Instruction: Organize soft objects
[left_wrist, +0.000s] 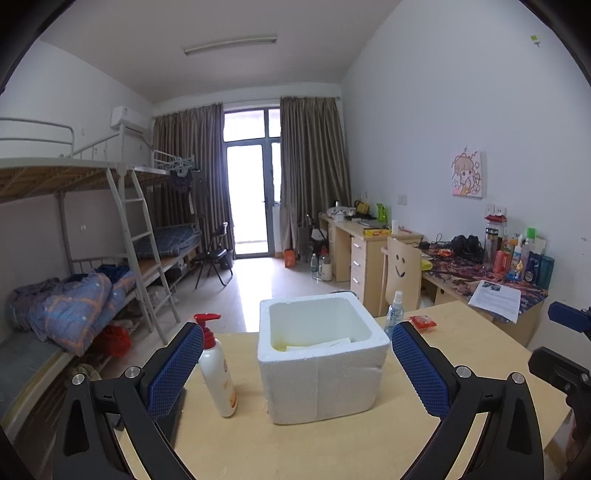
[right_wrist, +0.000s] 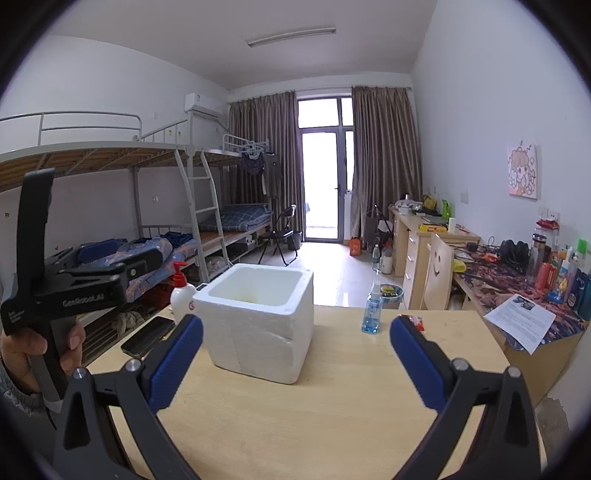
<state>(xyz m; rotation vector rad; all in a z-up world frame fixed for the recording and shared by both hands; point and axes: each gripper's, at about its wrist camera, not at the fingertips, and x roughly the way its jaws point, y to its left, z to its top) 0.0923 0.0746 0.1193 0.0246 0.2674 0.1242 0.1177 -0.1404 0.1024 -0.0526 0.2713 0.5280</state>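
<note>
A white foam box (left_wrist: 319, 354) stands open-topped on the wooden table (left_wrist: 332, 443); it also shows in the right wrist view (right_wrist: 258, 321). Something pale lies in its bottom. A small red packet (left_wrist: 423, 322) lies on the table at the far right, also seen past my right finger (right_wrist: 415, 321). My left gripper (left_wrist: 297, 363) is open and empty, its blue pads either side of the box, short of it. My right gripper (right_wrist: 295, 354) is open and empty, above the table in front of the box. The left gripper's body shows in the right wrist view (right_wrist: 85, 284).
A white pump bottle with a red top (left_wrist: 216, 373) stands left of the box. A small blue spray bottle (right_wrist: 372, 308) stands to its right. A dark phone (right_wrist: 147, 336) lies at the table's left edge. Bunk beds stand left, desks and a chair right.
</note>
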